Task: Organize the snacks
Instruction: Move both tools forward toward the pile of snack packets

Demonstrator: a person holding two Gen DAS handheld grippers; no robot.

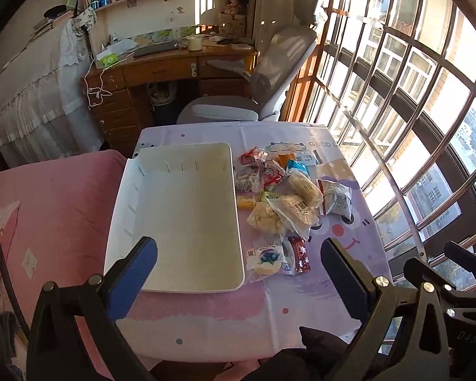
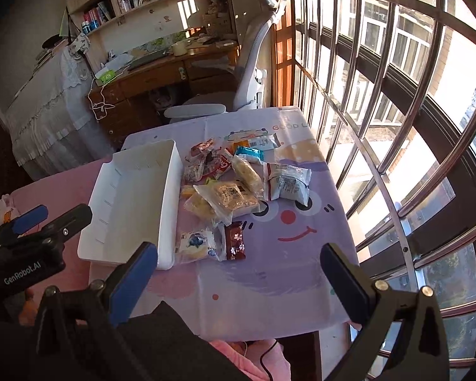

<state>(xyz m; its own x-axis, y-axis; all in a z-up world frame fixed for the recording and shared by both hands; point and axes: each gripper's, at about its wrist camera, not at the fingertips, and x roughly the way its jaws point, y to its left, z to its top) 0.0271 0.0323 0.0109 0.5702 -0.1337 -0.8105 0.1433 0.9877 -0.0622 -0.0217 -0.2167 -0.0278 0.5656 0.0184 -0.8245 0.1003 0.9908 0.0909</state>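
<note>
The white tray (image 1: pixel 174 209) sits empty at the left of the table; the snacks (image 1: pixel 282 197) lie heaped just beside its right wall. Left gripper (image 1: pixel 238 273) and right gripper (image 2: pixel 238 273) both hover spread wide, holding nothing (start with the nearest packet (image 2: pixel 195 243), pinching its flat edge).

White lettering reading "GenRobot.AI" is printed on the black housing of the left gripper (image 2: pixel 31 222), seen at nine o'clock in the right wrist view. "GOOD L" in pale capitals is carried by the lilac cartoon-printed tablecloth (image 2: pixel 301 241) near its far edge, at twelve o'clock from the snack pile; in the left wrist view only "GOOD" is shown. Faint embossed characters resembling "DAS" are borne by the black frame at four o'clock in the left wrist view. Print on the snack packets cannot be read.
</note>
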